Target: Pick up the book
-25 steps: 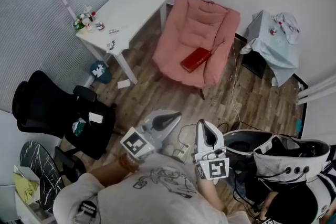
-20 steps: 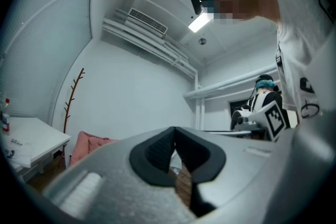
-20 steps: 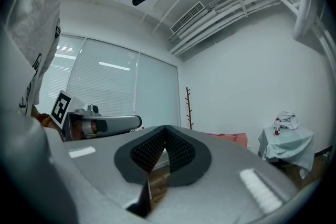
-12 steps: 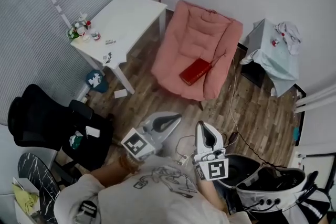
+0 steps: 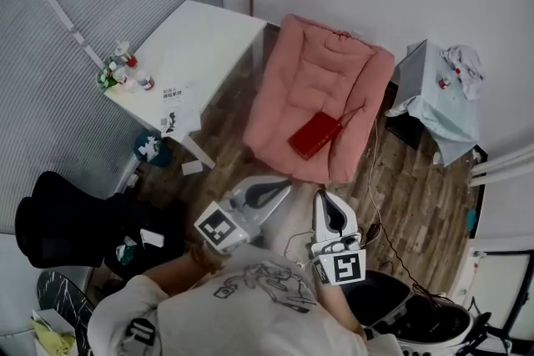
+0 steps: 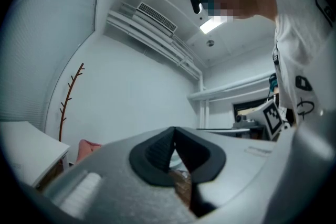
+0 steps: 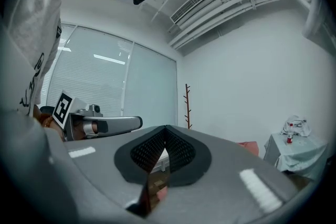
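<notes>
Where the book lies: the book point(image 5: 314, 136) lies flat on the seat of the pink chair point(image 5: 321, 62), toward the seat's front, the side nearer the person.
Way from the grippers: ahead of both, higher up in the head view. Both tips show near the seat's front edge, apart from the book.
Long axis: slanted, with the near end low and left and the far end up and right in the head view. It is square to neither gripper.
Left gripper point(image 5: 284, 184): jaws together with nothing between them. It points up and right, toward the book's near-left corner.
Right gripper point(image 5: 321, 196): jaws together and empty. It points almost straight up the view, with the book nearly dead ahead.
Nearer hand: too close to call. The book sits between the lines of the two grippers.
Step, as judged: approach, with no grasp begun.
Next move calls for: parting the jaws first, then coming in across the book's short width at a free edge.
Risk: the cushion is soft, so a lower jaw may dig in and not slip under the cover.
</notes>
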A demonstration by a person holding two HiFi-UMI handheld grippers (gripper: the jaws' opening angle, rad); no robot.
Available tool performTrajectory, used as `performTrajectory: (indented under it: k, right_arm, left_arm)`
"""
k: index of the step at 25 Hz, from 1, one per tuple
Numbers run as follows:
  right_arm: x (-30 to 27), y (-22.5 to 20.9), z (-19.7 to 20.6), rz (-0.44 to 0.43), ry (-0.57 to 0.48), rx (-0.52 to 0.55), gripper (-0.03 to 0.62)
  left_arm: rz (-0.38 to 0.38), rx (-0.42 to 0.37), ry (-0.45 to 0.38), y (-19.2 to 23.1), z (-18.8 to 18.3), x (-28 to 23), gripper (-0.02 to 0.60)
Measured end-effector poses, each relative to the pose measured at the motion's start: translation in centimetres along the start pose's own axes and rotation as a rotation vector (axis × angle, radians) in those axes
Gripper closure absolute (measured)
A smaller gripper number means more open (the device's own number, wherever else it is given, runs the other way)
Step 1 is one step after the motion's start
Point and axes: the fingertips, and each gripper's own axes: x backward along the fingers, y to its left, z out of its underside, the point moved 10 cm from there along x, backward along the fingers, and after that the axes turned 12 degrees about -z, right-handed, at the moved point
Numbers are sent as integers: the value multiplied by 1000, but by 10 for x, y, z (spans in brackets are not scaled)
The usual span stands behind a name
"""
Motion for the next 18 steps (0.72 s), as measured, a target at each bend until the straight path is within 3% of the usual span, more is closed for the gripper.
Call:
performTrajectory:
  k: [8, 18]
  right_arm:
    - [-80, -31, 0, 23, 1, 11, 588]
    - [-119, -51, 14, 45, 30, -39, 588]
  left_arm:
    - [31, 0, -4, 83, -7, -35, 580]
    - [28, 39, 42, 127, 5, -54, 580]
